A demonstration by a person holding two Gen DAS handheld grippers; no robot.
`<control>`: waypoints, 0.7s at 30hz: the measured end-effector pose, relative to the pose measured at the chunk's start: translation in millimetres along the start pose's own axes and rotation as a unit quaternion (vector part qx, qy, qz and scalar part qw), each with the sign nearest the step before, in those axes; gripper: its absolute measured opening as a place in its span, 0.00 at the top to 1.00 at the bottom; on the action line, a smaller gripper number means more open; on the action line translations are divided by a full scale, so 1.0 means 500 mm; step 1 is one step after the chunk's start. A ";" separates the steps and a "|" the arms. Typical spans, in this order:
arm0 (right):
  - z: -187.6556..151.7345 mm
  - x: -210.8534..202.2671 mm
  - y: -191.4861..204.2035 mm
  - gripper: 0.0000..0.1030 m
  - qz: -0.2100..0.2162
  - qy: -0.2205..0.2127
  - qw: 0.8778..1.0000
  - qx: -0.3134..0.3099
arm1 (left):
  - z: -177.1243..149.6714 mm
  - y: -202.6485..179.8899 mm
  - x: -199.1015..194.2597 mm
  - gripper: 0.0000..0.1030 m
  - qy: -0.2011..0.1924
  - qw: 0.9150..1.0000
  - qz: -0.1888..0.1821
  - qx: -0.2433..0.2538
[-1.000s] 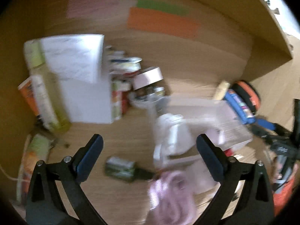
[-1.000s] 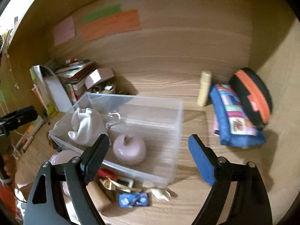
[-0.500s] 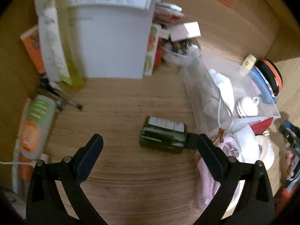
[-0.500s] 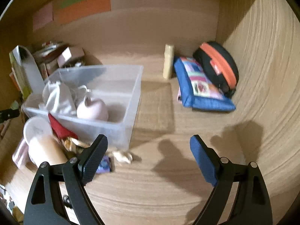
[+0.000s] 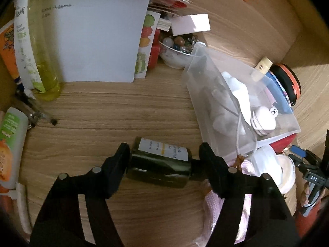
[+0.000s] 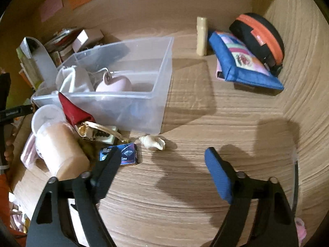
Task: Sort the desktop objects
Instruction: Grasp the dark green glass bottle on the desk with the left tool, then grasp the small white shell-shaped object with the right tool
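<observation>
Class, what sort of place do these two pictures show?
Probably a cluttered home desk set in a wooden alcove: sticky notes on the back panel, stacked papers, a clear storage bin of oddments.

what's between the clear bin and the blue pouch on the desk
Right wrist view: only bare wood desk between the clear plastic bin and the blue pouch; a cream tube stands farther back.

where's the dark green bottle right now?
Left wrist view, low centre: the dark green bottle lies on its side on the wooden desk, between the fingers of the closing left gripper, just left of the clear plastic bin.
</observation>
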State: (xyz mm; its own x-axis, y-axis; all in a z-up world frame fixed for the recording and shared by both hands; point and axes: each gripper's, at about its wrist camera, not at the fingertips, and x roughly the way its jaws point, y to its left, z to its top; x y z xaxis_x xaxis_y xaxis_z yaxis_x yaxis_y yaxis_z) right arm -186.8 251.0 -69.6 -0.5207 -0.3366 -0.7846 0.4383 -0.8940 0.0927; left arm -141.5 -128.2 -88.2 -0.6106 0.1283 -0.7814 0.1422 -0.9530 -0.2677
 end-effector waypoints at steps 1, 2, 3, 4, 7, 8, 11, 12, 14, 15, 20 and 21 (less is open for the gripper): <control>0.001 0.007 0.002 0.33 0.004 0.007 1.000 0.000 | -0.003 0.002 -0.001 0.35 -0.002 1.000 -0.002 0.000; 0.001 0.013 0.006 0.38 0.004 0.011 1.000 -0.002 | -0.004 0.004 0.000 0.35 -0.004 1.000 -0.004 -0.001; 0.002 0.017 0.007 0.39 0.002 0.014 1.000 -0.004 | -0.005 0.006 0.002 0.36 -0.005 1.000 -0.005 -0.002; 0.003 0.022 0.010 0.41 0.000 0.017 1.000 -0.007 | -0.006 0.008 0.004 0.37 -0.007 1.000 -0.004 -0.003; 0.011 0.035 0.017 0.51 -0.008 0.025 1.000 -0.013 | -0.011 0.010 0.000 0.42 -0.019 1.000 0.004 -0.004; 0.013 0.036 0.020 0.52 -0.006 0.024 1.000 -0.015 | -0.011 0.012 -0.002 0.43 -0.023 1.000 0.004 -0.007; 0.017 0.037 0.024 0.54 -0.015 0.026 0.999 -0.018 | -0.012 0.022 -0.006 0.44 -0.032 0.999 0.012 -0.017; 0.017 0.038 0.023 0.54 -0.015 0.026 0.999 -0.017 | -0.012 0.023 -0.006 0.44 -0.033 0.999 0.014 -0.017; 0.019 0.043 0.019 0.57 -0.007 0.028 1.000 -0.010 | -0.013 0.024 -0.008 0.44 -0.037 0.999 0.020 -0.017; 0.020 0.045 0.018 0.58 -0.004 0.029 1.000 -0.006 | -0.014 0.024 -0.009 0.44 -0.039 0.999 0.022 -0.019; 0.022 0.051 0.007 0.67 0.010 0.032 0.999 0.010 | -0.017 0.028 -0.029 0.44 -0.063 0.997 0.038 -0.026; 0.023 0.051 0.005 0.70 0.007 0.031 0.999 0.014 | -0.017 0.029 -0.033 0.44 -0.068 0.997 0.038 -0.028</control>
State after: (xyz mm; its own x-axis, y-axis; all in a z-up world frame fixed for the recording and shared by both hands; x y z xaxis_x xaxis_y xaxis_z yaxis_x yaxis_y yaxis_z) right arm -207.5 236.9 -82.3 -0.4675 -0.3307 -0.8198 0.4247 -0.8974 0.1198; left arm -122.7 -141.9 -84.1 -0.6954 0.0147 -0.7185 0.2324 -0.9415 -0.2442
